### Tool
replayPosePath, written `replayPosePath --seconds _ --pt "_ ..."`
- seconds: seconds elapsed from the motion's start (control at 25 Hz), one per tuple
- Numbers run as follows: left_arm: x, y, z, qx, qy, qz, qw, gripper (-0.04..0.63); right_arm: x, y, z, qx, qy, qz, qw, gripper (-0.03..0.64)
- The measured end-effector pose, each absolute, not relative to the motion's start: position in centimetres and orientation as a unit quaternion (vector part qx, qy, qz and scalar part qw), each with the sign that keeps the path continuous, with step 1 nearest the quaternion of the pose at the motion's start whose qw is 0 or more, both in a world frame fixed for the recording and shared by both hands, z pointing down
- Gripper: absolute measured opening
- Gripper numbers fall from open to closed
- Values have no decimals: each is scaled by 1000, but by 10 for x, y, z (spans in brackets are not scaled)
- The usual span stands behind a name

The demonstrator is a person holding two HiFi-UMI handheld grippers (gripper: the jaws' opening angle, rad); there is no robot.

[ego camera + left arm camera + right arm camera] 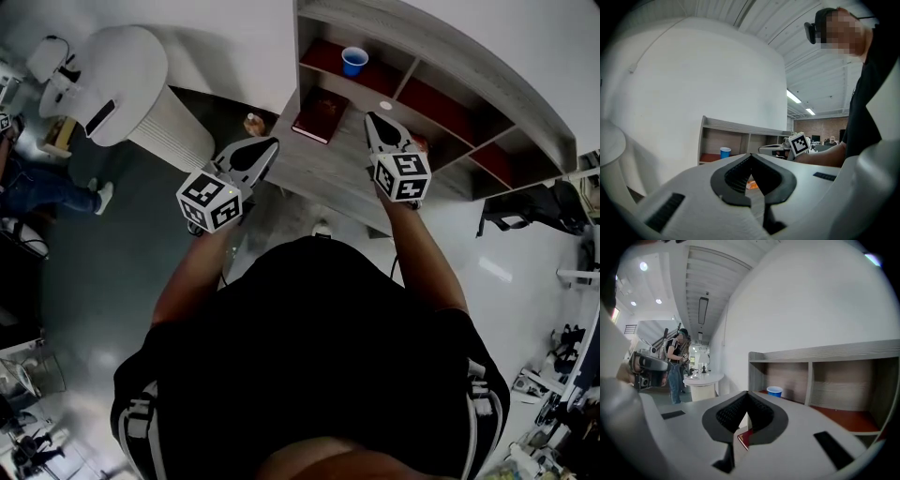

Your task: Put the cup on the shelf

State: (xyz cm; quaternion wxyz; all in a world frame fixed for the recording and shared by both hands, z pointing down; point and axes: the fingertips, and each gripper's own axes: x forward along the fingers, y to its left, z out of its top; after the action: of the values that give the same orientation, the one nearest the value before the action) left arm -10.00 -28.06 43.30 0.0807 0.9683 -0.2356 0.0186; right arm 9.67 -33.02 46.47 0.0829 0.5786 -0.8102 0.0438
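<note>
The blue cup stands upright in the left compartment of the grey shelf, on its red floor. It also shows in the left gripper view as the blue cup and in the right gripper view as the blue cup. My left gripper hovers over the left edge of the desk, shut and empty. My right gripper hangs over the desk in front of the shelf, also shut with nothing in it. In their own views, the left gripper and right gripper have tips that meet.
A dark red book lies on the grey desk before the shelf, between the two grippers. A small orange thing lies on the desk. A round white table stands to the left, with a person beyond it.
</note>
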Motion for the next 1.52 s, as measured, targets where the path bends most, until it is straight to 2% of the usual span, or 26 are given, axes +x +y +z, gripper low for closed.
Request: replayPosePath --seconds 0.92,1.52 --pt "-144 -158 426 977 -203 16 63 15 75 -180 440 613 -786 30 73 8" --pt "-155 -138 435 976 -199 23 84 15 71 -156 444 623 -776 46 90 8"
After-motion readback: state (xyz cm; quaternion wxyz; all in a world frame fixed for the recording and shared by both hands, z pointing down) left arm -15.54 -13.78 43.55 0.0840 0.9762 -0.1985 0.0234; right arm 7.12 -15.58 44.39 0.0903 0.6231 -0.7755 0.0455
